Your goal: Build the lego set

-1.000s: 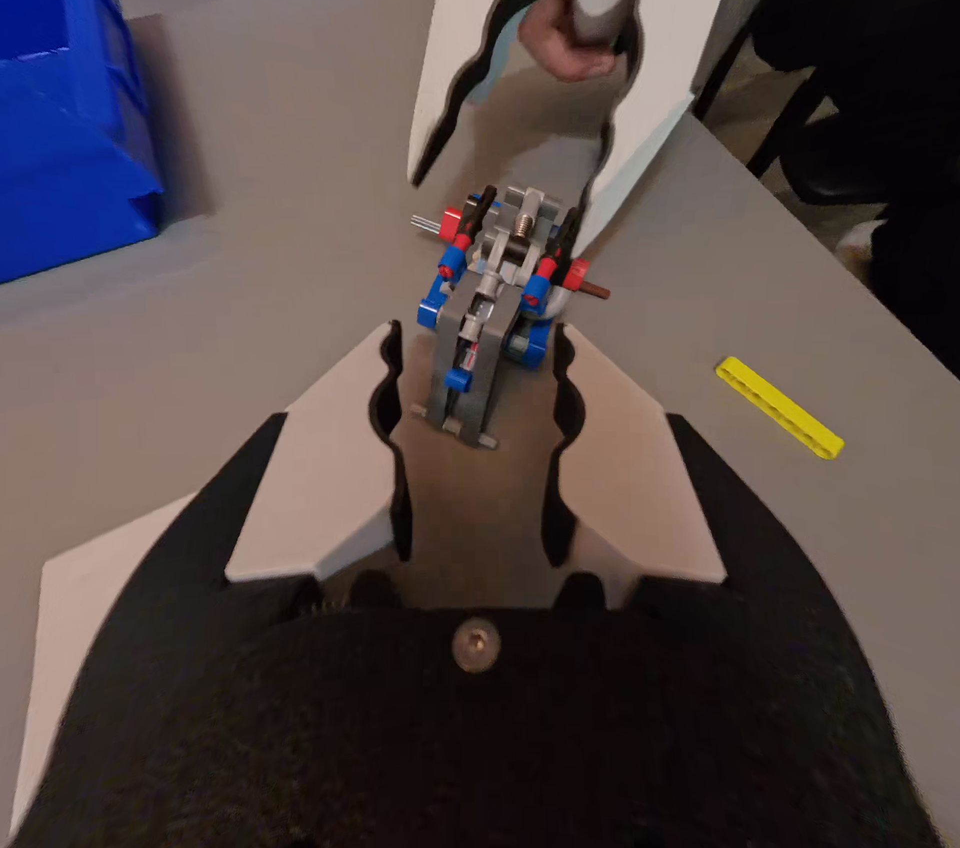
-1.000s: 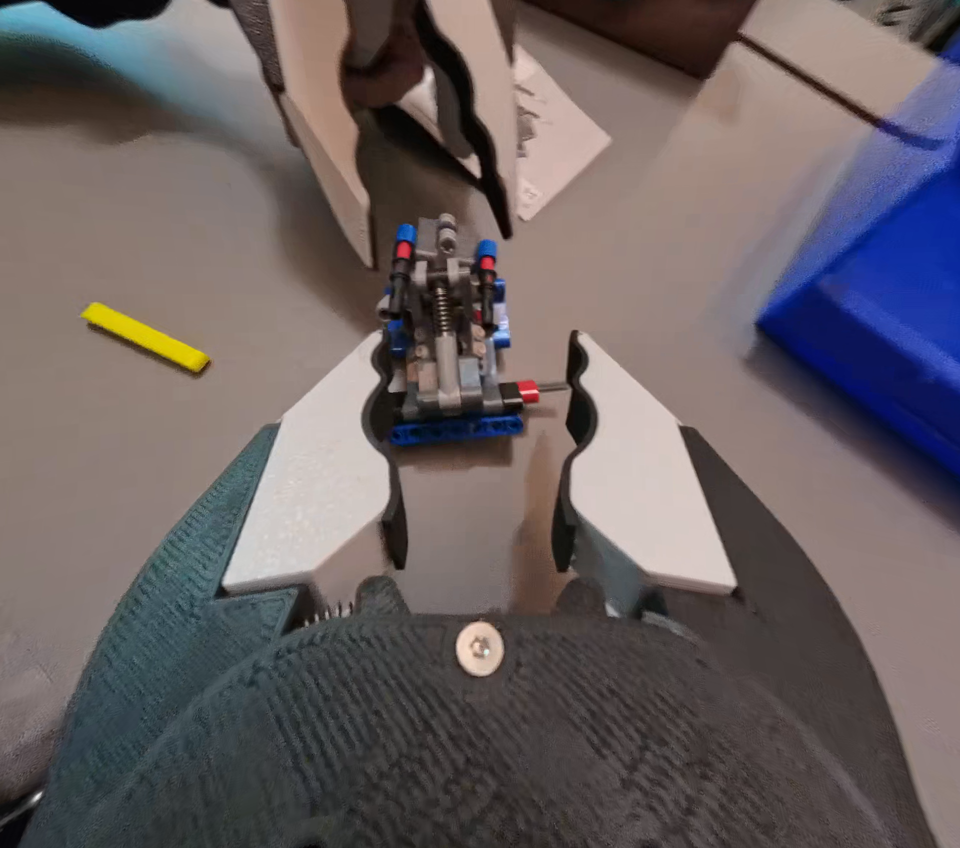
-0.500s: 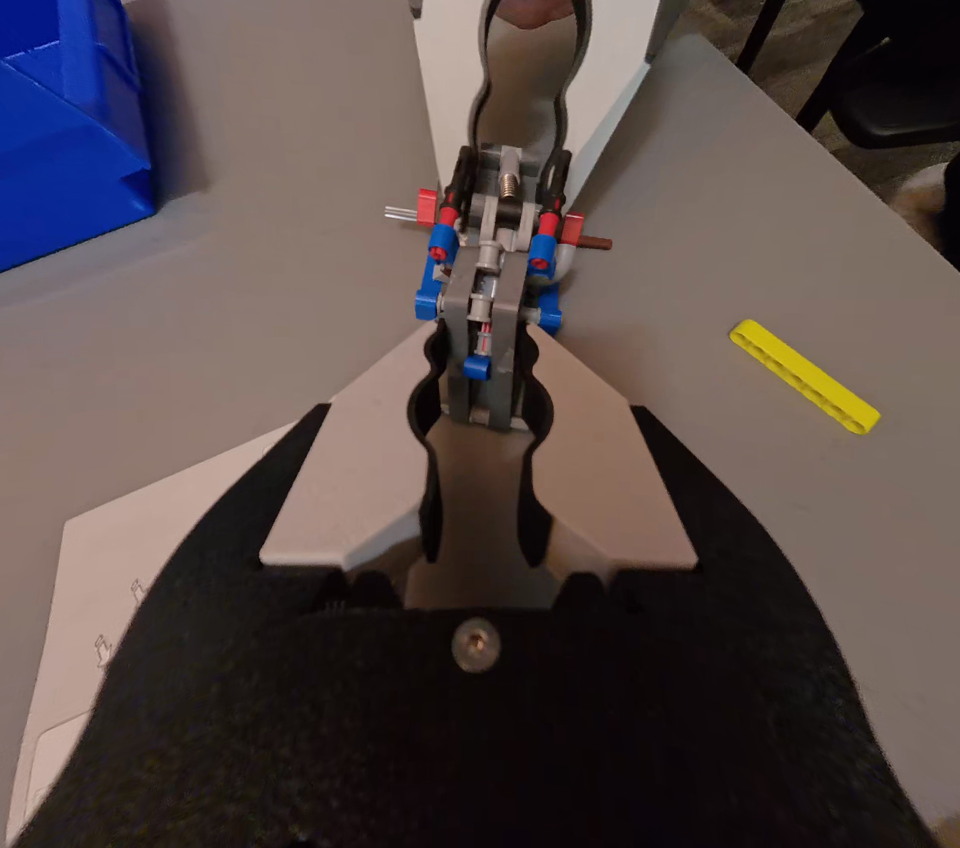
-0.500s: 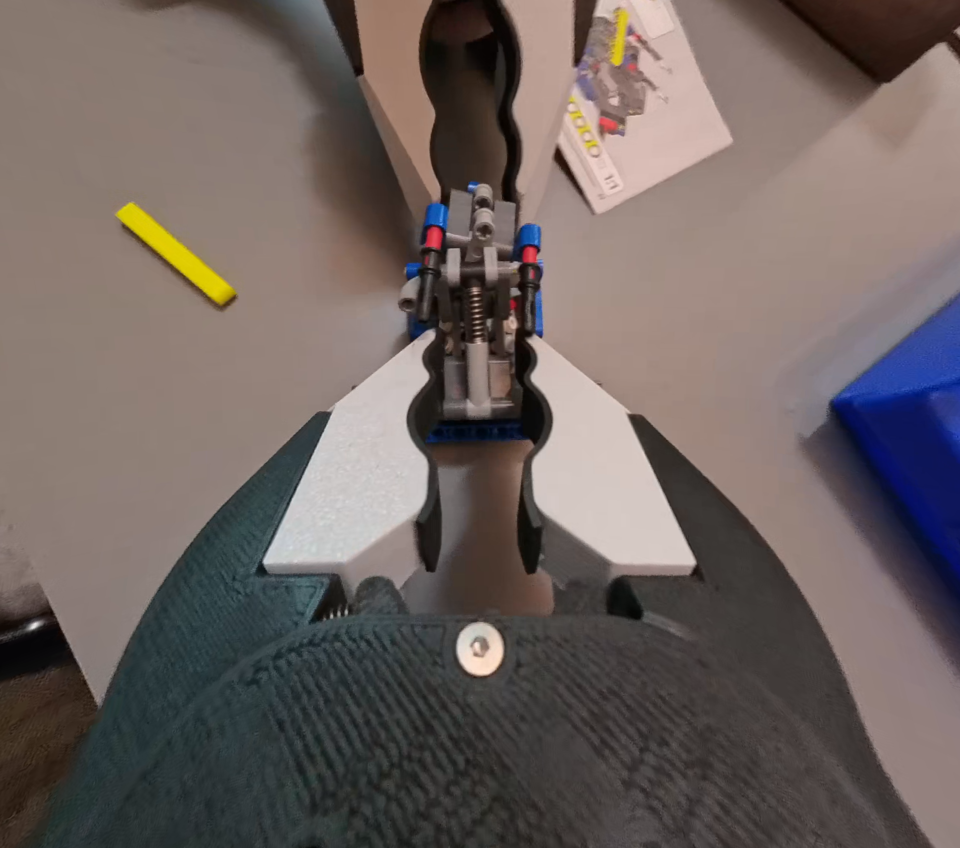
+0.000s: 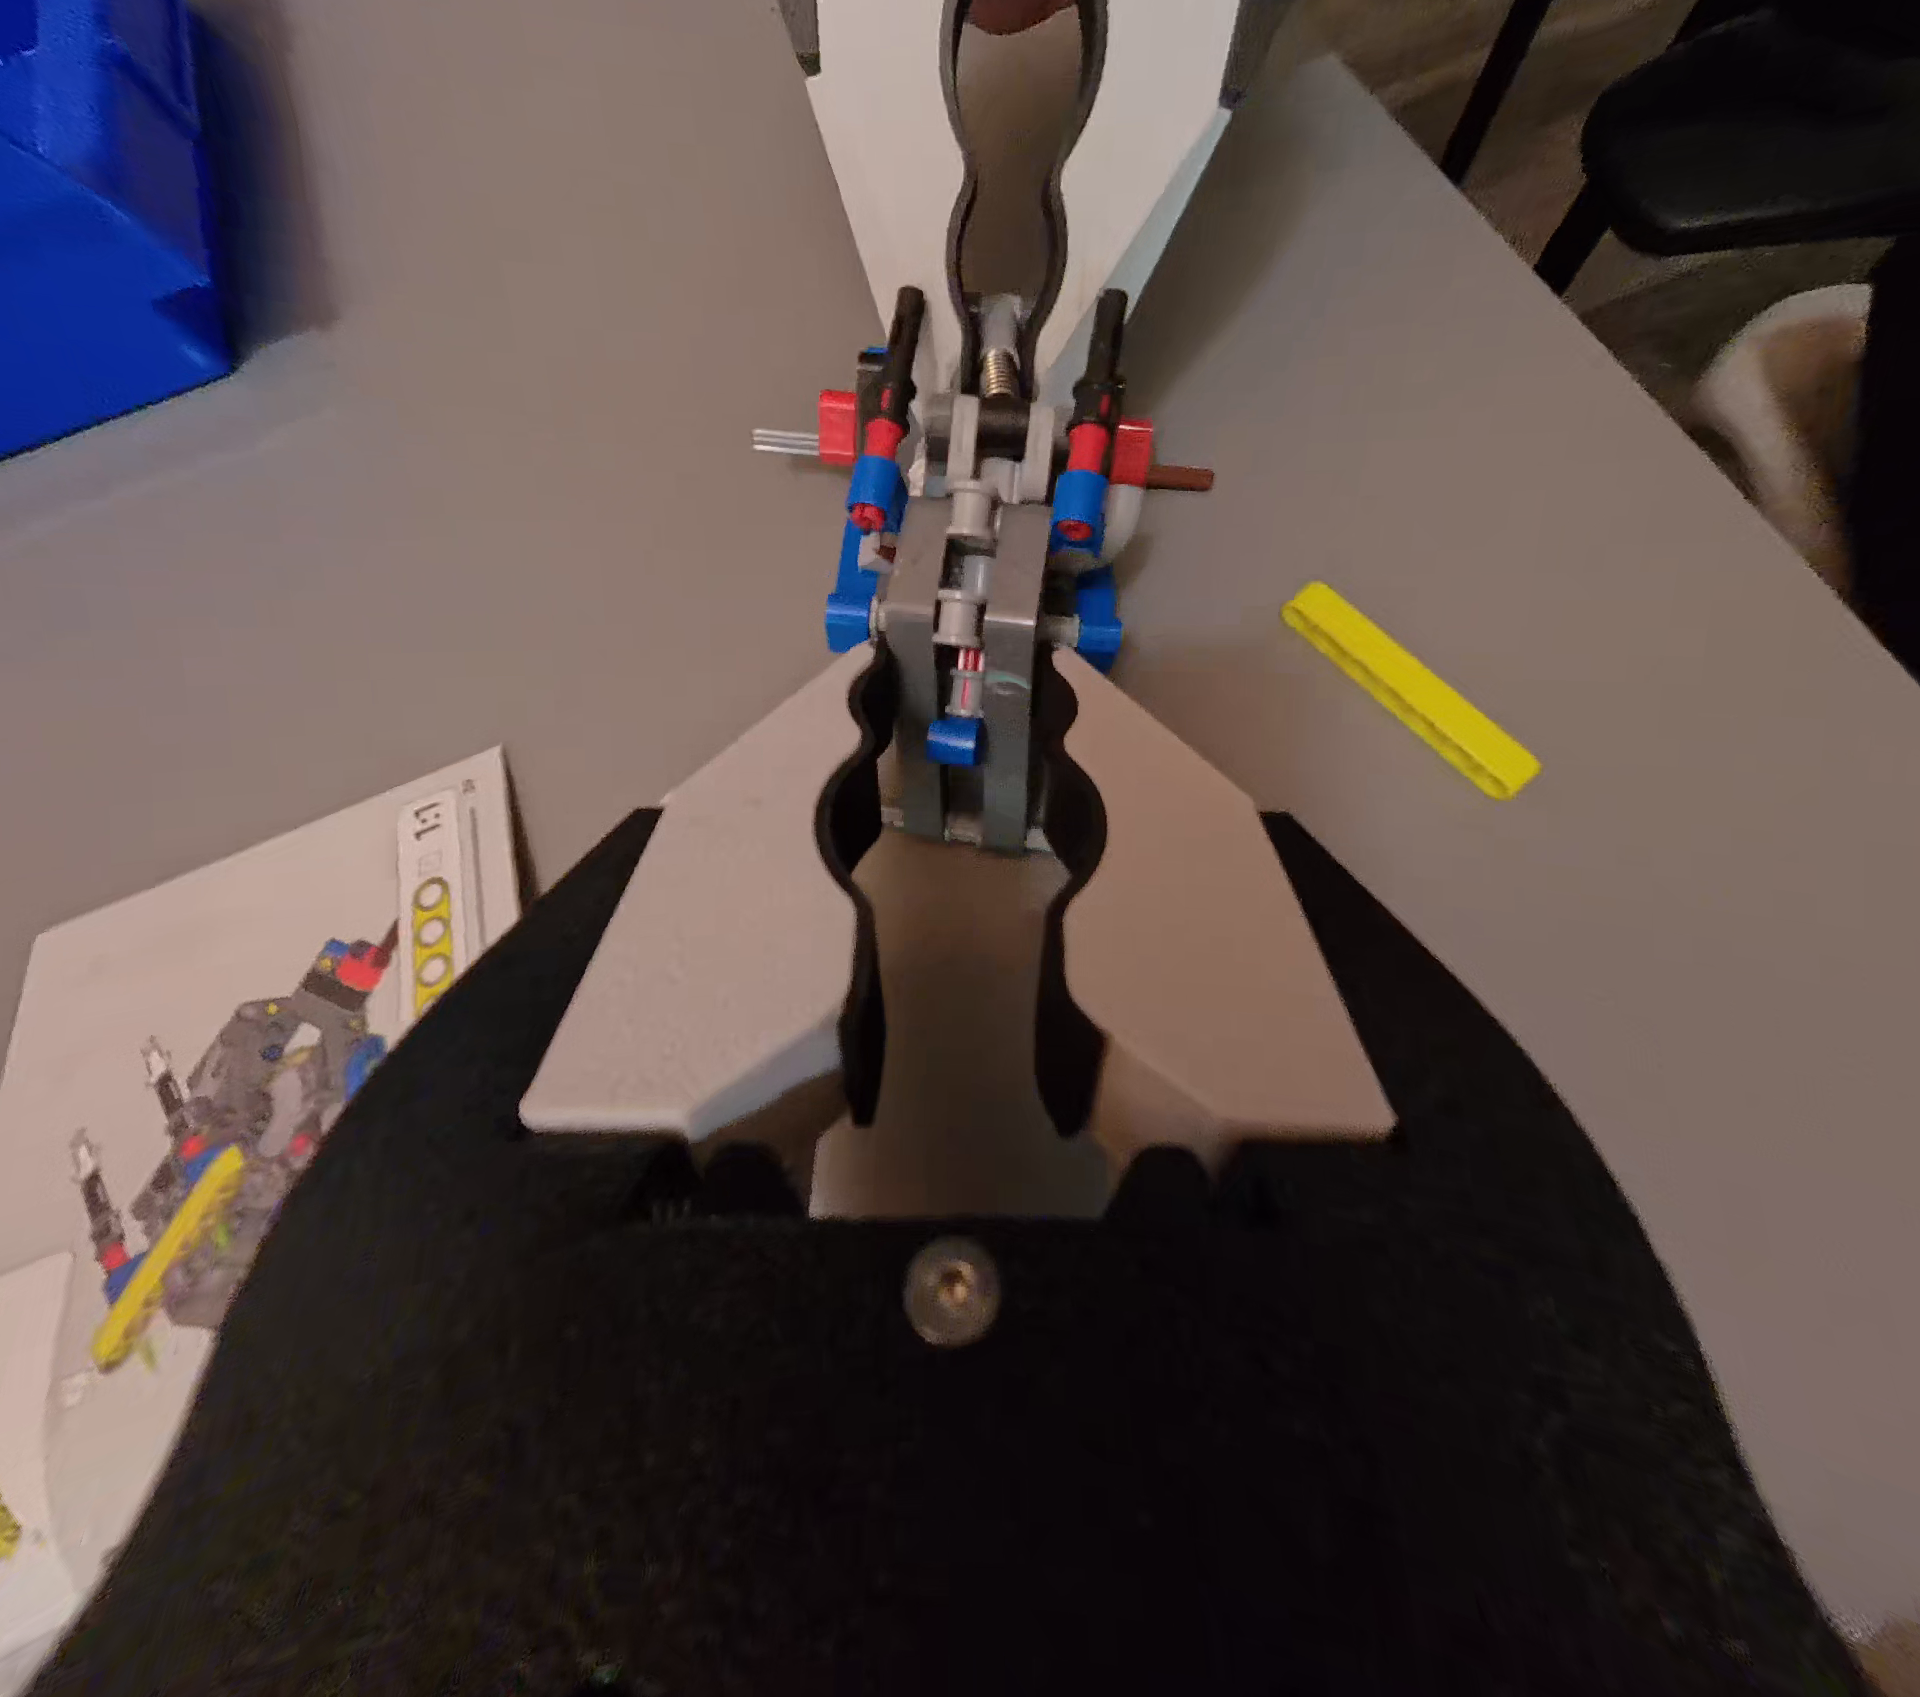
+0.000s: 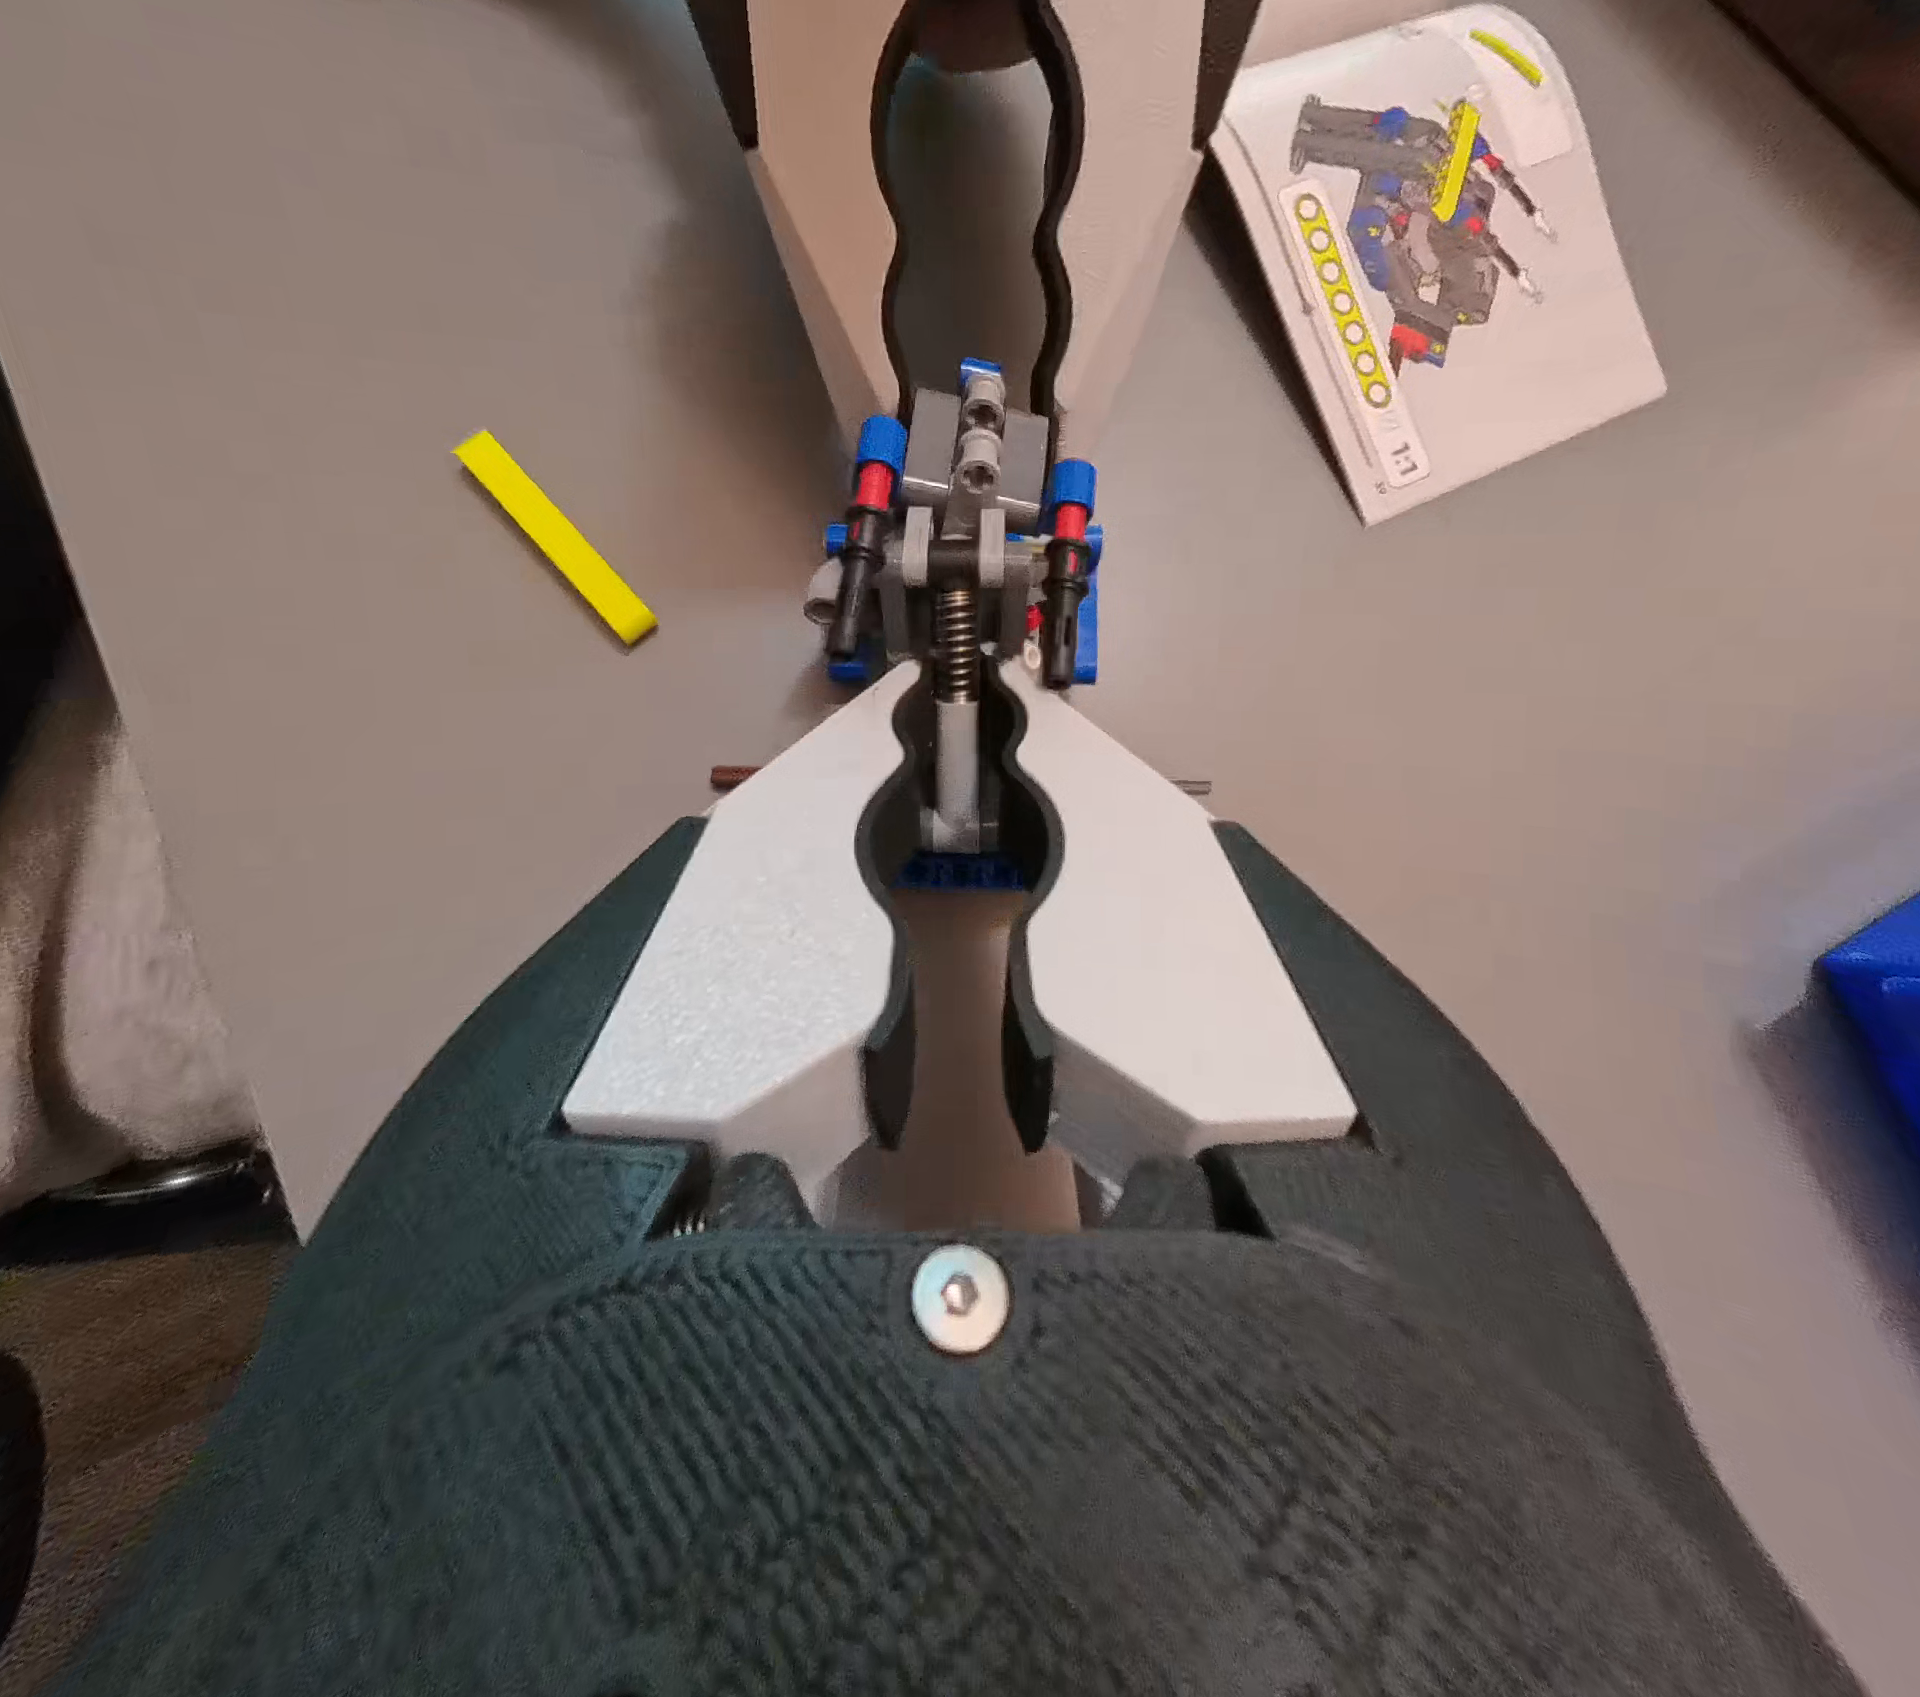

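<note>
Tongs pinch one grey, blue and red brick-built model (image 5: 971, 608) from opposite ends — left tongs (image 5: 966, 754) its dark-grey frame, right tongs (image 6: 961, 712) its spring strut — above the grey surface (image 5: 468, 400).

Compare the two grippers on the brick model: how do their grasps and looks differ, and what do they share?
The left gripper has a black body; the right gripper is dark teal. The left clamps the toy brick assembly's wide dark grey frame, jaws set wider; the right pinches its thin spring shock absorber, jaws nearly together. Both have white fingers with wavy black pads and grip the same assembly from opposite ends.
</note>
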